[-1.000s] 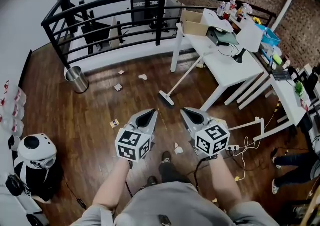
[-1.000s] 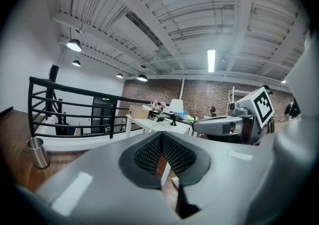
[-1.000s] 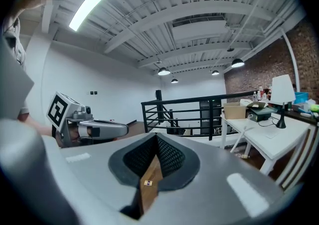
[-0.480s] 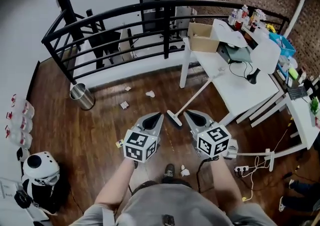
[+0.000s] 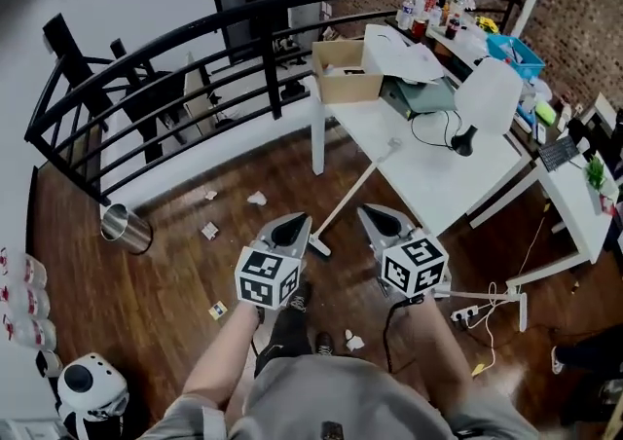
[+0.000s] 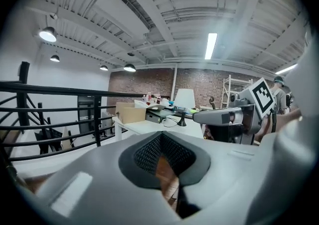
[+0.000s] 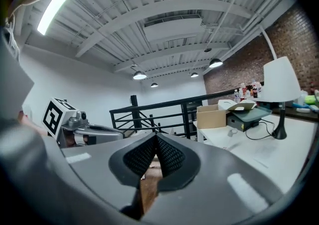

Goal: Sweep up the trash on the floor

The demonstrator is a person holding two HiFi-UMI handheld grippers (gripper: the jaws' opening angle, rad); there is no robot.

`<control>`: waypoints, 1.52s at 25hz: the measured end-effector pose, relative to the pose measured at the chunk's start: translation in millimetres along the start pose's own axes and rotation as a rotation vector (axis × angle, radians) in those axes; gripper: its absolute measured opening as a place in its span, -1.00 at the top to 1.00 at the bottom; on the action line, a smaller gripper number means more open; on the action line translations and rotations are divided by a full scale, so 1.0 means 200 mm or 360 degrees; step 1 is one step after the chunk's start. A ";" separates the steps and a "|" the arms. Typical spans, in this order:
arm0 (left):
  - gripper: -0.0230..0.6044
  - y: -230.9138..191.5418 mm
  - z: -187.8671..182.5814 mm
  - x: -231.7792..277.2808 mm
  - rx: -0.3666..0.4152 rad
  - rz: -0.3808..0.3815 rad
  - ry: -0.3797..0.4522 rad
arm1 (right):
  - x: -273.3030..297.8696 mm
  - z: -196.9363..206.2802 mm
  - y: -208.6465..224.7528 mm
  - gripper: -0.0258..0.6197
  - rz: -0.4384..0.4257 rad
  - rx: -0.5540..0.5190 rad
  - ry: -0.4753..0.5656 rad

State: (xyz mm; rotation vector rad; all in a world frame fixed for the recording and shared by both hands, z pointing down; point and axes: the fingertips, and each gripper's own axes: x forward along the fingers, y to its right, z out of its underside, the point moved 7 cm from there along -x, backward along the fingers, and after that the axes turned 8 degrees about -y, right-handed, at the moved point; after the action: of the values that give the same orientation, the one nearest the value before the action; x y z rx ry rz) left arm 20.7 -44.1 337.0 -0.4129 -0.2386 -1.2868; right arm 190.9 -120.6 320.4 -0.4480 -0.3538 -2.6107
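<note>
A broom (image 5: 352, 197) leans with its handle against the white table (image 5: 428, 170), and its head rests on the wood floor between my two grippers. Bits of paper trash lie on the floor: one crumpled piece (image 5: 256, 199), one scrap (image 5: 209, 230), another (image 5: 218, 310) at the left and one (image 5: 354, 341) by the person's feet. My left gripper (image 5: 296, 224) (image 6: 162, 137) and right gripper (image 5: 369, 214) (image 7: 155, 139) are held side by side above the floor. Both are shut with nothing in them. They hang just short of the broom head.
A steel bin (image 5: 125, 227) stands at the left below the black railing (image 5: 175, 49). The table carries a cardboard box (image 5: 343, 72), a lamp (image 5: 485, 97) and clutter. A power strip with cables (image 5: 465, 312) lies on the floor at the right. A white and black helmet-like object (image 5: 90, 389) sits at the lower left.
The person has walked forward towards the table with both grippers held shut. The broom, table and railing now stand closer, and the broom head lies between the gripper tips.
</note>
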 end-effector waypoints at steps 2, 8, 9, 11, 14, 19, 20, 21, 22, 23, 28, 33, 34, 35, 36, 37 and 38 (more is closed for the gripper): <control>0.90 -0.08 -0.01 0.17 0.0009 0.0064 -0.0017 | 0.07 -0.02 0.15 0.92 0.0102 0.0016 -0.0015; 0.90 -0.27 -0.05 0.69 0.0104 0.0288 -0.0100 | 0.29 -0.06 0.55 0.92 0.0368 0.0121 -0.0133; 0.90 -0.28 -0.05 0.77 0.0135 0.0328 -0.0111 | 0.32 -0.07 0.61 0.92 0.0413 0.0136 -0.0149; 0.90 -0.31 -0.05 0.92 0.0163 0.0396 -0.0141 | 0.39 -0.07 0.75 0.81 0.0502 0.0177 -0.0167; 0.90 -0.35 -0.02 1.13 0.0169 0.0469 -0.0215 | 0.48 -0.04 0.92 0.63 0.0591 0.0235 -0.0187; 0.90 -0.40 0.12 1.38 0.0202 0.0543 -0.0373 | 0.60 0.07 1.19 0.16 0.0693 0.0313 -0.0252; 0.90 -0.40 0.15 1.41 0.0212 0.0544 -0.0403 | 0.62 0.09 1.23 0.13 0.0697 0.0328 -0.0273; 0.90 -0.41 0.17 1.45 0.0216 0.0546 -0.0427 | 0.64 0.10 1.28 0.10 0.0695 0.0342 -0.0290; 0.90 -0.41 0.19 1.48 0.0215 0.0549 -0.0445 | 0.67 0.11 1.31 0.09 0.0689 0.0357 -0.0300; 0.90 -0.42 0.20 1.51 0.0211 0.0555 -0.0458 | 0.69 0.11 1.34 0.09 0.0680 0.0372 -0.0303; 0.78 -0.44 0.25 1.61 0.0175 0.0614 -0.0499 | 0.78 0.14 1.42 0.10 0.0633 0.0405 -0.0296; 0.60 -0.43 0.28 1.68 0.0140 0.0669 -0.0511 | 0.82 0.15 1.44 0.31 0.0581 0.0398 -0.0320; 0.59 -0.42 0.30 1.69 0.0136 0.0672 -0.0519 | 0.83 0.16 1.44 0.42 0.0575 0.0387 -0.0330; 0.59 -0.43 0.31 1.70 0.0134 0.0671 -0.0526 | 0.84 0.16 1.44 0.53 0.0564 0.0379 -0.0333; 0.59 -0.43 0.32 1.70 0.0133 0.0669 -0.0533 | 0.85 0.16 1.43 0.57 0.0546 0.0377 -0.0329; 0.59 -0.43 0.34 1.70 0.0133 0.0666 -0.0540 | 0.85 0.15 1.42 0.60 0.0521 0.0380 -0.0324; 0.59 -0.44 0.35 1.70 0.0133 0.0664 -0.0547 | 0.85 0.14 1.40 0.60 0.0491 0.0383 -0.0321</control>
State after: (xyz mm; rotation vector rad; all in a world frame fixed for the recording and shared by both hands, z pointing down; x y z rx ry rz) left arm 32.6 -332.1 550.2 -0.5783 -0.4679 -0.7895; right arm 190.0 -420.0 457.1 -0.6291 -0.6068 -2.1974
